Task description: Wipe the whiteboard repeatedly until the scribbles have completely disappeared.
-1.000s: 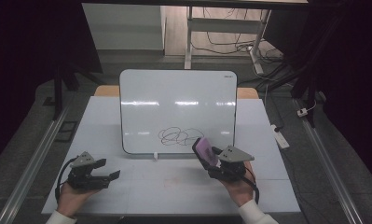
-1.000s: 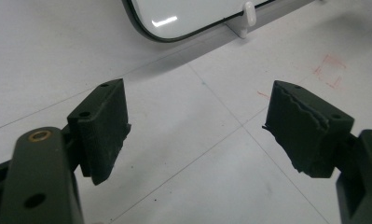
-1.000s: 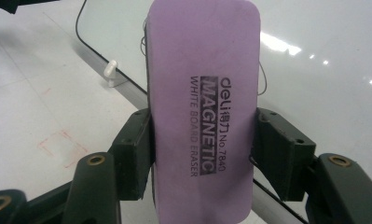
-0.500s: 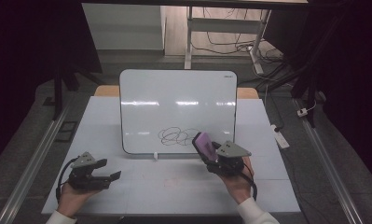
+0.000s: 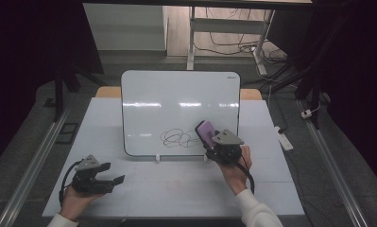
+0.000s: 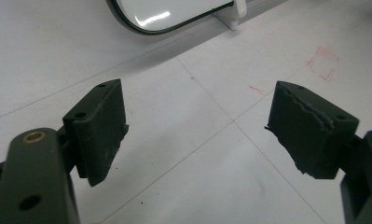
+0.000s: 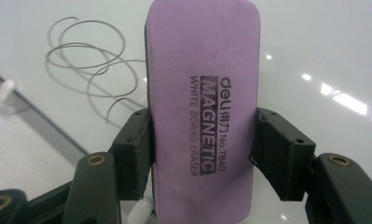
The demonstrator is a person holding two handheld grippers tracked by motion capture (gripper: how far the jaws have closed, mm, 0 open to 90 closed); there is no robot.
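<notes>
Leftward toward the scribble (image 5: 177, 138) went the right gripper (image 5: 208, 137), clamped on the purple eraser (image 5: 205, 132) at the whiteboard (image 5: 176, 101), while the left gripper (image 5: 114, 179), empty, had just been opening; the wiping seemingly remained undone.

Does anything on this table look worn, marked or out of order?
Yes, small things. The left gripper has a chewed, ragged pad on one of its fingers. Faint red pen marks stain the table. The whiteboard carries a black scribble.

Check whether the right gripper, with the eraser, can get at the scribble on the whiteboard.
Probably yes: the right gripper holds the purple eraser just beside the scribble, with nothing between them on the whiteboard.
</notes>
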